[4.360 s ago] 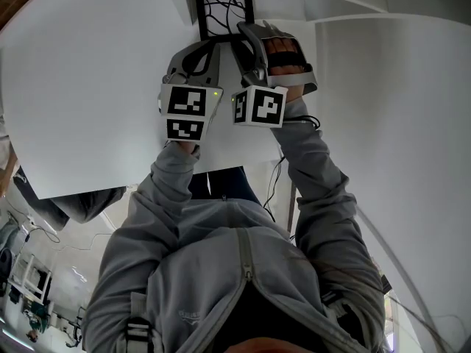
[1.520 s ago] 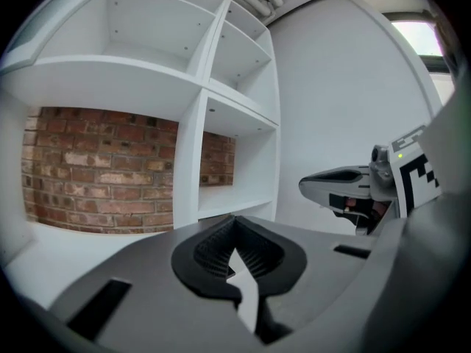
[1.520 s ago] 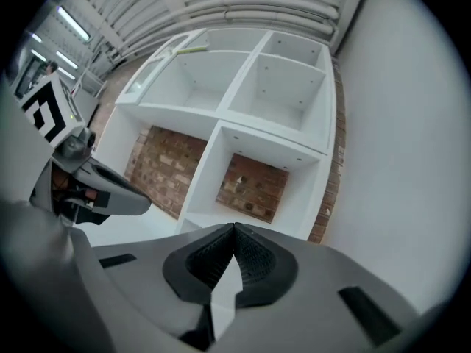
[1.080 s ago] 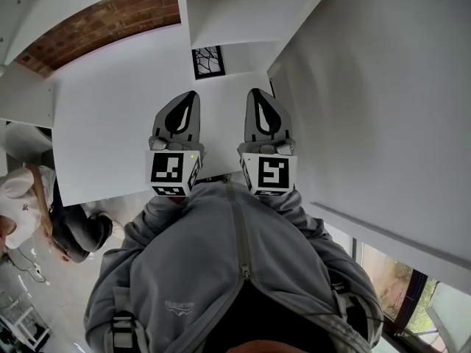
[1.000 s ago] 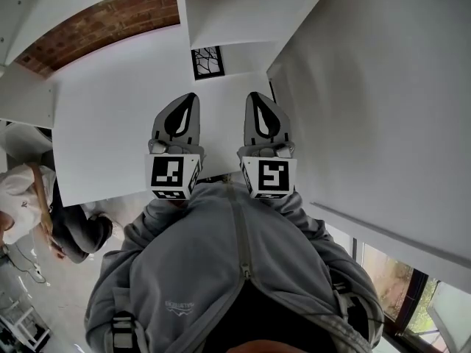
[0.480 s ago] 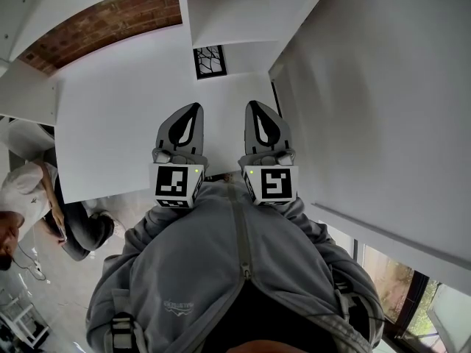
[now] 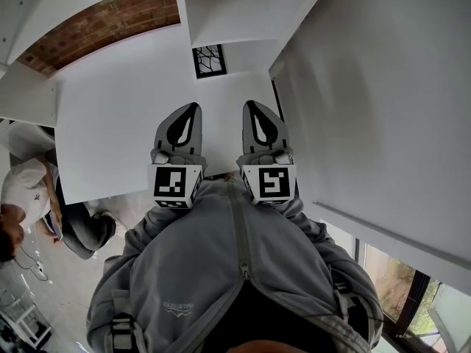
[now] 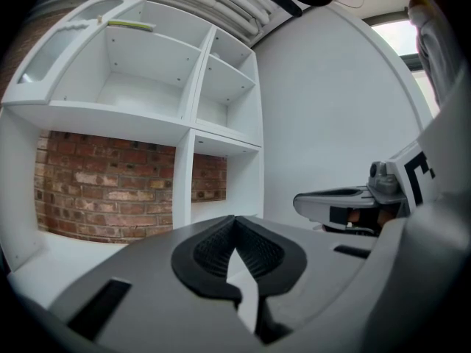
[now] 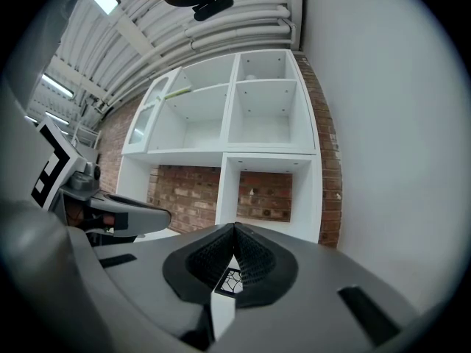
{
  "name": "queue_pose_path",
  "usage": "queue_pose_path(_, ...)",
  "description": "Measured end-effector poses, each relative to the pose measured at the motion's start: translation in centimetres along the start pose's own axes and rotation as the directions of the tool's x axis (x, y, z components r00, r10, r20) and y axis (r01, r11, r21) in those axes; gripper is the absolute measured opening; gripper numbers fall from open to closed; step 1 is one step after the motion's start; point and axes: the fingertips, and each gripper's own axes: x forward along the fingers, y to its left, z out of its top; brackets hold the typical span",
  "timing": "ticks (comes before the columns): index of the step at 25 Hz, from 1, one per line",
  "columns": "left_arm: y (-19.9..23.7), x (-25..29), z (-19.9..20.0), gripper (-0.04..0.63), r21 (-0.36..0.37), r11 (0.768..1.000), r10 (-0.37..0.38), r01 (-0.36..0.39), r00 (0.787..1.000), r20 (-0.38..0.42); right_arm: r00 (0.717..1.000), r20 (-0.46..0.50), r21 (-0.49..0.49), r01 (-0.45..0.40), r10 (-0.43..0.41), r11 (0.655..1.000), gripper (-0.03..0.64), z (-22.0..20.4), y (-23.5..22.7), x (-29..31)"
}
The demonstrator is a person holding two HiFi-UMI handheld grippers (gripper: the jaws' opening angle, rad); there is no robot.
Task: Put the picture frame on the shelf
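Standing on shelf (image 7: pixel 125 123) — blk picture frame (image 7: pixel 209 61), branch-pattern pic.

The shelf (image 7: pixel 125 116) is smooth matt white; the brick wall (image 7: pixel 96 22) rough.

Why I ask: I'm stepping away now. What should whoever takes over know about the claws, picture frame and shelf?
Left claw: shut, empty.
Right claw: shut, empty.
Picture frame: standing at the back of the white shelf, clear of both claws.
Done: frame placed and released.
To do: nothing that shows; perhaps only check that it stands steady.
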Motion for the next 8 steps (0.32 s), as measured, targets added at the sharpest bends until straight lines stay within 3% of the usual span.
queue_pose_path(8,0.6,1.1,-0.1,0.006,-0.004,1.000,-0.002,0.002,1.000,-0.004,1.000,0.002,-0.036,-0.006,0.006,0.999,0.026,-0.4,-0.5,1.2)
